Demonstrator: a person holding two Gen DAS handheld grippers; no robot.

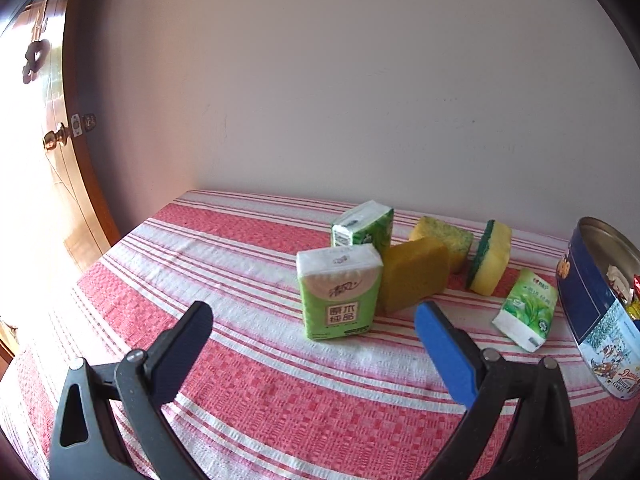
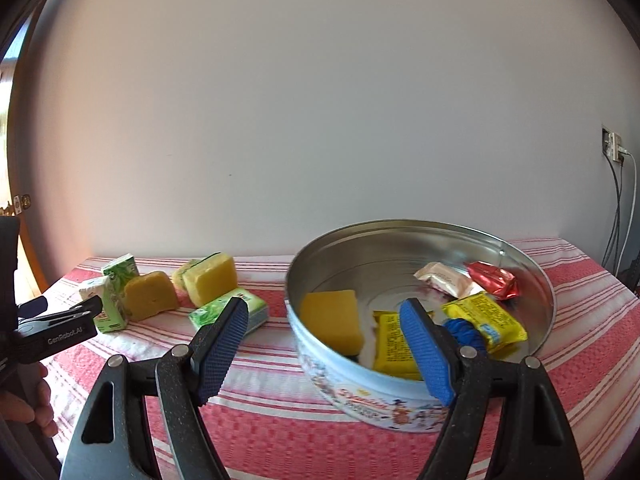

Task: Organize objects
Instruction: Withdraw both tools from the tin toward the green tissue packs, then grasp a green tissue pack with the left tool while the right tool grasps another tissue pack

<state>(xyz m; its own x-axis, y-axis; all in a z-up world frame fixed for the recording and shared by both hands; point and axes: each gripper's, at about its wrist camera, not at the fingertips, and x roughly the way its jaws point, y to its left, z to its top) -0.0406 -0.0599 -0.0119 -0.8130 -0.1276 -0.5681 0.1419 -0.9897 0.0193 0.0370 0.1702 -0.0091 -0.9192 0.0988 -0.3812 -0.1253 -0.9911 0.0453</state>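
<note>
A round blue cookie tin (image 2: 360,396) stands open on the striped cloth; it holds a yellow sponge (image 2: 332,322), yellow packets (image 2: 486,320), a red wrapper (image 2: 494,280), a pale wrapper (image 2: 442,278) and something blue (image 2: 466,332). My right gripper (image 2: 324,350) is open and empty just before the tin's near rim. My left gripper (image 1: 314,344) is open and empty in front of an upright green tissue pack (image 1: 340,292). Behind it are a second tissue pack (image 1: 362,224), a yellow sponge (image 1: 414,276), two green-backed sponges (image 1: 490,258) (image 1: 444,236) and a lying tissue pack (image 1: 526,314).
The table with the red-and-white striped cloth (image 1: 256,380) stands against a white wall. A wooden door with a brass knob (image 1: 56,138) is at the left. A wall socket with cables (image 2: 614,146) is at the right. The tin's side (image 1: 592,304) shows at the left view's right edge.
</note>
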